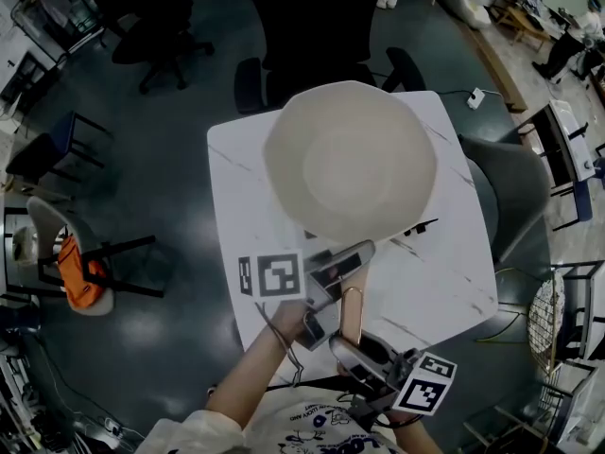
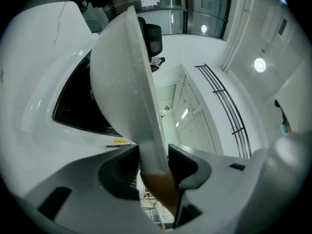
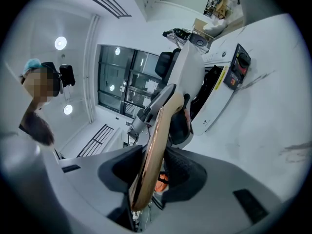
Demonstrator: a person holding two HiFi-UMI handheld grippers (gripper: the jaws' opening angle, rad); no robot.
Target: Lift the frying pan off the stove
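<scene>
Pinching the frying pan (image 1: pixel 350 159) by its handle (image 1: pixel 352 308), left claw (image 2: pixel 153 162) and right claw (image 3: pixel 153 167) hold it over the counter (image 1: pixel 444 282).

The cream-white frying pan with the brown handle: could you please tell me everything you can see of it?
The cream-white frying pan is a deep, matte, round bowl that appears empty, held above the white marble-look table. Its handle starts white at the pan, then turns glossy brown. The left gripper clamps the white neck and the right gripper grips the brown end. Nothing else visibly touches it.
</scene>
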